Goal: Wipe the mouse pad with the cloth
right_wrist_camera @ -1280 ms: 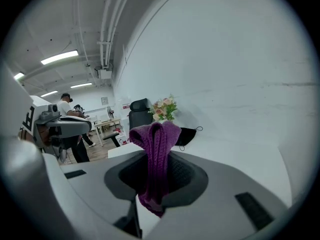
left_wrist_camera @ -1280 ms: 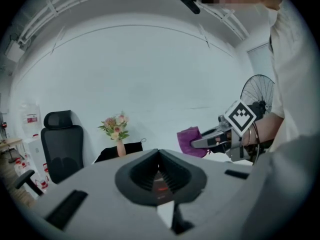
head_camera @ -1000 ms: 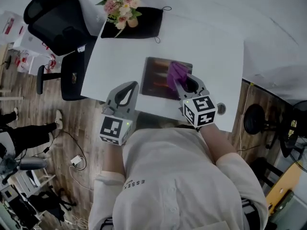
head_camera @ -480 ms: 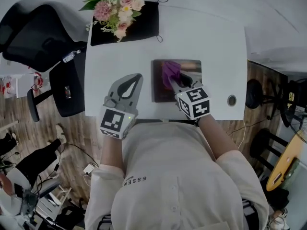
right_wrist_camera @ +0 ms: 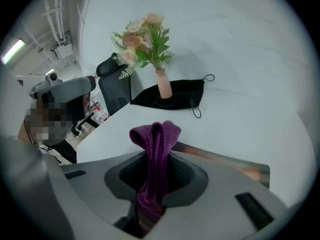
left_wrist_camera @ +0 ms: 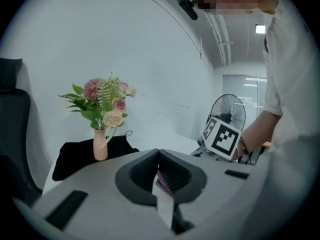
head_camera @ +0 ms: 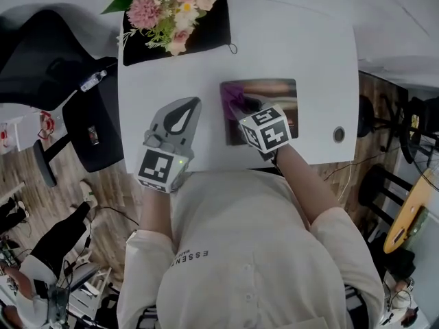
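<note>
Overhead first: white table (head_camera: 302, 53) fills the upper middle of the head view, with wood-plank floor (head_camera: 103, 204) down the left side and a black office chair (head_camera: 48, 60) at upper left. A round cable hole (head_camera: 339, 134) sits near the table's right edge. Black fabric (head_camera: 206, 36) lies along the top edge of the table, with a bunch of flowers (head_camera: 168, 5) on it.

Mouse pad (head_camera: 274, 91): dark rectangle, flat on the table, centre-right of the frame. Purple cloth (head_camera: 233, 96) rests on the pad's left end.

Right gripper (head_camera: 241, 108): over the pad's lower left part, jaws clenched on the cloth. Its own view shows the cloth pinched between the jaws, a folded loop standing up past the tips and the rest trailing down into the throat. The pad appears there as a dark strip to the right of the jaws.

Left gripper (head_camera: 186, 108): left of the pad and apart from it, over bare table near the lower edge. Its own view shows the jaws closed tip to tip, with no cloth between them.

Only in the gripper views:
- The flowers stand in a pink vase (left_wrist_camera: 100, 146).
- A standing fan (left_wrist_camera: 227, 111) is at mid-right of the left gripper view.
- White wall behind the table.

Only in the head view: the pad's full outline and the spacing of the two grippers.
</note>
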